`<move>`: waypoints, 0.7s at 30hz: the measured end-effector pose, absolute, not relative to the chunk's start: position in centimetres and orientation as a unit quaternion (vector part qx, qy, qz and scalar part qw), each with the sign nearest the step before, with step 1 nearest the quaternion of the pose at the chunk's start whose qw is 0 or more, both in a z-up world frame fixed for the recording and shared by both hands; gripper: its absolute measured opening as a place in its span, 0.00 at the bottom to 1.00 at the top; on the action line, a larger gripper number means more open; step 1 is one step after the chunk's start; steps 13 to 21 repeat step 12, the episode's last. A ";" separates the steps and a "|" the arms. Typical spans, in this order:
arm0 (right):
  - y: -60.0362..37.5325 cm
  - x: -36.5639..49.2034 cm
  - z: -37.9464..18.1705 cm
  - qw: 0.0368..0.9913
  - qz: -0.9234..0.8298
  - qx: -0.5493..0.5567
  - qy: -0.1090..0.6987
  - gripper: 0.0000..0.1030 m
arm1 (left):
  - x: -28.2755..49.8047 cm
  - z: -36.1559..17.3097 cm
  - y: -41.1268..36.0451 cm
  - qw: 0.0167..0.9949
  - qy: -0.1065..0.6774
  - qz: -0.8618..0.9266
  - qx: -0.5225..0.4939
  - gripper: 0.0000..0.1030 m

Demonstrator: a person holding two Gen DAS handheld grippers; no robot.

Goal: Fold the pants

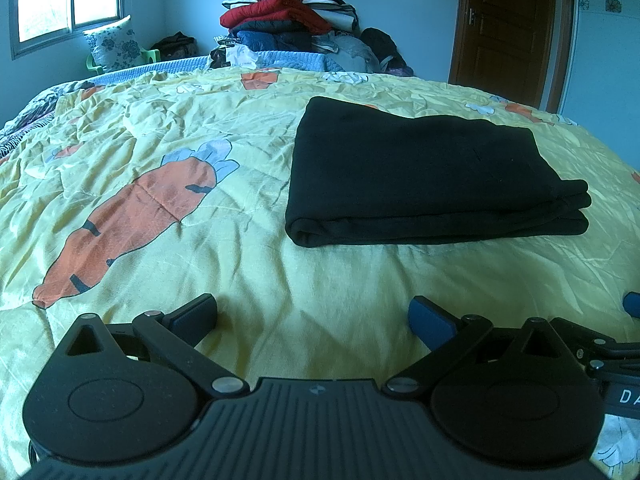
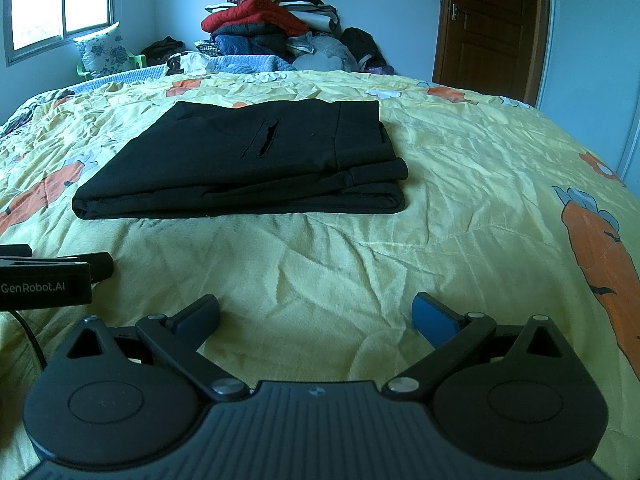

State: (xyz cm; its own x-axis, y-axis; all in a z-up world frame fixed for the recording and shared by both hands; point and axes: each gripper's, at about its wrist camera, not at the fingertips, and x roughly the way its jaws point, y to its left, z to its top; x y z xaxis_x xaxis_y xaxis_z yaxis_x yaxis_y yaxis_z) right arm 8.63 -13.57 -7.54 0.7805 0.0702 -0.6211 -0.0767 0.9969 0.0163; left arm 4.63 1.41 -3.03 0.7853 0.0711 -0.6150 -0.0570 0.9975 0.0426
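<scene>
Black pants [image 1: 420, 176] lie folded into a thick rectangle on the yellow carrot-print bedspread [image 1: 160, 128]. In the right wrist view the same pants [image 2: 256, 160] sit ahead and to the left, a pocket slit showing on top. My left gripper [image 1: 314, 318] is open over bare bedspread, well short of the pants, nothing between its fingers. My right gripper [image 2: 316, 316] is also open and empty, near the front of the bed. Part of the left gripper's body [image 2: 44, 280] shows at the left edge of the right wrist view.
A tall pile of clothes and bedding [image 1: 288, 20] stands beyond the bed's far edge. A floral pillow on a green chair [image 1: 114, 46] sits under the window. A brown door [image 1: 508, 28] is at the back right.
</scene>
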 end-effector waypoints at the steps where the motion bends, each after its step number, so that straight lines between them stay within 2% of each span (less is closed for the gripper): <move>1: -13.6 8.6 -7.5 0.944 0.039 -0.005 0.329 1.00 | 4.6 -3.1 1.3 0.945 0.326 0.034 0.011 1.00; 21: -13.6 8.6 -7.5 0.944 0.039 -0.005 0.329 1.00 | 4.6 -3.0 1.4 0.945 0.326 0.034 0.010 1.00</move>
